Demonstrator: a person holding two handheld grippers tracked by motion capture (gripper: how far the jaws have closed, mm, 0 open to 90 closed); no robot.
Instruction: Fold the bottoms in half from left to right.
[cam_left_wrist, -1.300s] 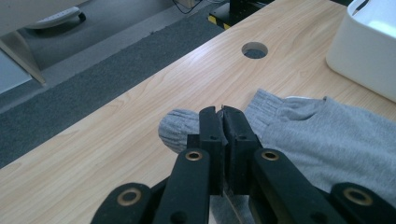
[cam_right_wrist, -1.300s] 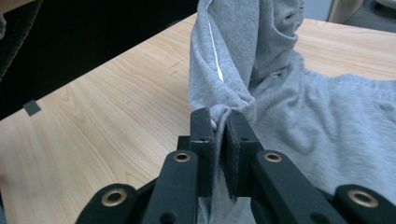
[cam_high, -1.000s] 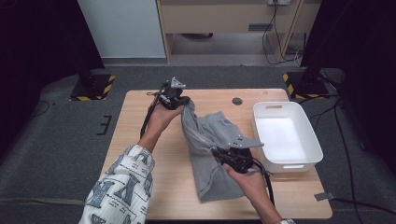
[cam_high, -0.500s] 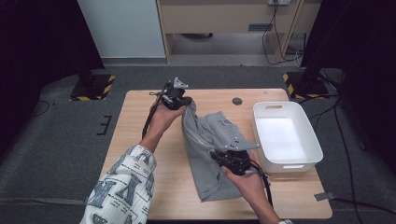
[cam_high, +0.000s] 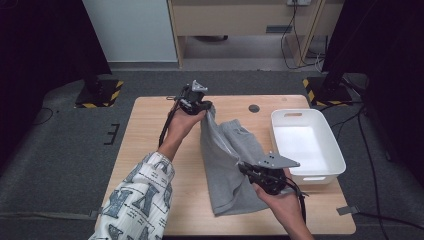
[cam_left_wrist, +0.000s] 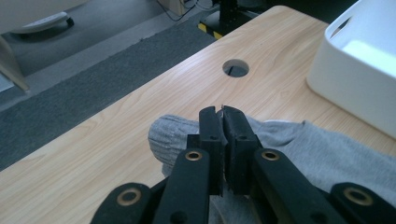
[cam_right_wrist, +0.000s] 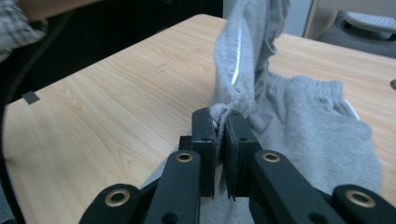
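- Grey sweat shorts (cam_high: 227, 165) are spread over the middle of the wooden surface (cam_high: 150, 130), reaching toward its near edge; one part is lifted toward the far edge.
- Left tool (cam_high: 204, 107) is held near the far edge, left of centre, jaws clamped on a raised fold of the shorts (cam_left_wrist: 177, 135).
- Right tool (cam_high: 246, 168) is held over the near-right part of the surface, jaws pinched on a seam edge of the shorts (cam_right_wrist: 303, 135); fabric is seen pressed between the pads.
- The cloth is drawn taut between the two tools.
- White plastic bin (cam_high: 335, 155) stands at the right edge, just beside the shorts.
- A round cable hole (cam_high: 254, 108) is noted near the far edge.
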